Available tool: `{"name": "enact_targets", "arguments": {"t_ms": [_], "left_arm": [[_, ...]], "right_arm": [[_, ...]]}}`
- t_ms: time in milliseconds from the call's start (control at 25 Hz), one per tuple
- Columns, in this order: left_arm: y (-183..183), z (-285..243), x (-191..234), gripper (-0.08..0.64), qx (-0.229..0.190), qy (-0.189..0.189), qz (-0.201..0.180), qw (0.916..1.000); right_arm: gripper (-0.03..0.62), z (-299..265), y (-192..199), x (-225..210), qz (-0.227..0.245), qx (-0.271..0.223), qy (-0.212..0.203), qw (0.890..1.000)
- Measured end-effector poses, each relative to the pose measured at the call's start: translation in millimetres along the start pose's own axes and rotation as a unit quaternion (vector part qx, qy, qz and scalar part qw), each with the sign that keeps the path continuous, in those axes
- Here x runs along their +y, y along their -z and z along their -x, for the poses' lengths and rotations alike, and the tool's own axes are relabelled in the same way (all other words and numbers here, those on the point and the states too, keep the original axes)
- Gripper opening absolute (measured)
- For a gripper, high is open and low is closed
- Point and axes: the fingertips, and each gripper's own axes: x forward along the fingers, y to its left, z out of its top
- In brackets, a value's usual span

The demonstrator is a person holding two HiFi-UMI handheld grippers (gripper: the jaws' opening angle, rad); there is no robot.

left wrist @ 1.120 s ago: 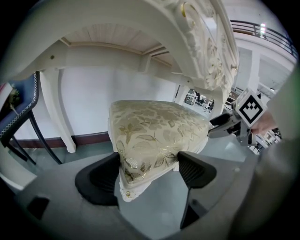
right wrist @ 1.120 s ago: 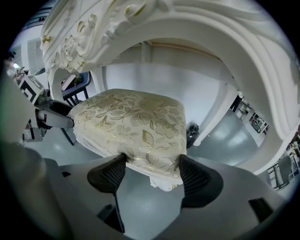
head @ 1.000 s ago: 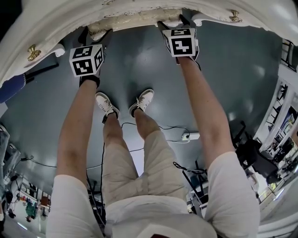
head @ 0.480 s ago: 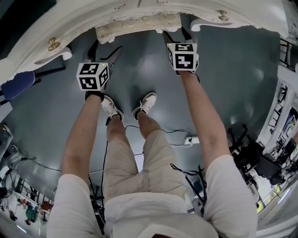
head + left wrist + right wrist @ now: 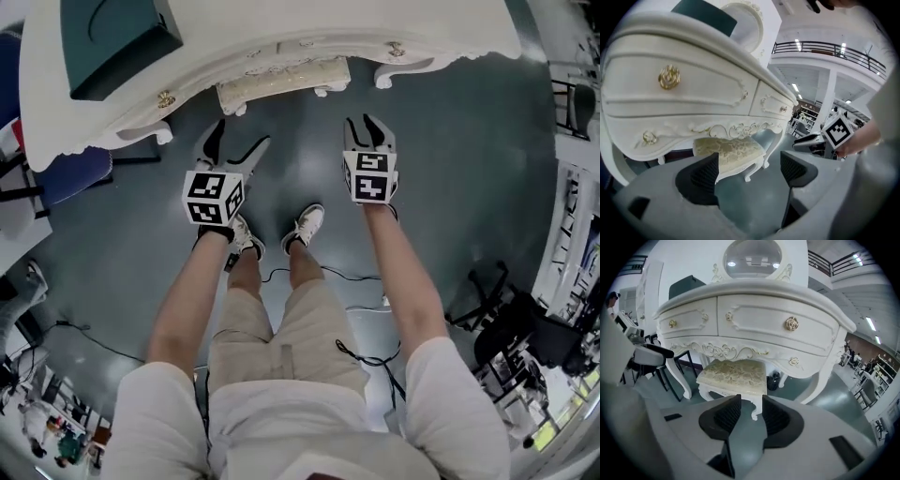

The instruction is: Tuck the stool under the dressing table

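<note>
The stool (image 5: pixel 281 82), with a cream patterned cushion and white carved legs, stands under the white dressing table (image 5: pixel 309 23), its front edge showing. It lies ahead of both gripper views (image 5: pixel 731 149) (image 5: pixel 733 373), below the table's drawers (image 5: pixel 754 319). My left gripper (image 5: pixel 239 136) hangs above the floor short of the stool, its jaws wide open and empty (image 5: pixel 747 171). My right gripper (image 5: pixel 362 122) is level with it to the right. Its jaws have just been closing to a narrow gap with nothing between them (image 5: pixel 750 411).
A dark green box (image 5: pixel 117 33) sits on the table top and an oval mirror (image 5: pixel 752 258) rises behind. A blue chair (image 5: pixel 66 173) stands left of the table. The person's feet (image 5: pixel 309 225) and a cable with a power strip (image 5: pixel 375 302) are on the grey floor.
Both grippers have drawn back from the stool's front edge and risen. The right jaws have narrowed. The head view now takes in the table top.
</note>
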Motion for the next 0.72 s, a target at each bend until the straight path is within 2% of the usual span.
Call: {"name": "enact_targets", "arguments": {"t_ms": [360,560,720], "left_arm": [[-74.6,76.6,-35.0,0.378,-0.035,-0.009,-0.024,0.999],[-107.8,138.3,-59.5,0.344,-0.063,-0.024,0.005,0.9977],[-140.6,174.3,-81.6,0.312,-0.094,-0.015,0.011,0.9954]], "right_arm": [[0.112,112.4,-42.4,-7.9,-0.051,-0.066,0.021,0.996],[0.04,187.2,-54.2,-13.3,-0.078,-0.085,0.029,0.993],[0.002,237.7,-69.5,-20.2,-0.106,-0.108,0.037,0.988]]}}
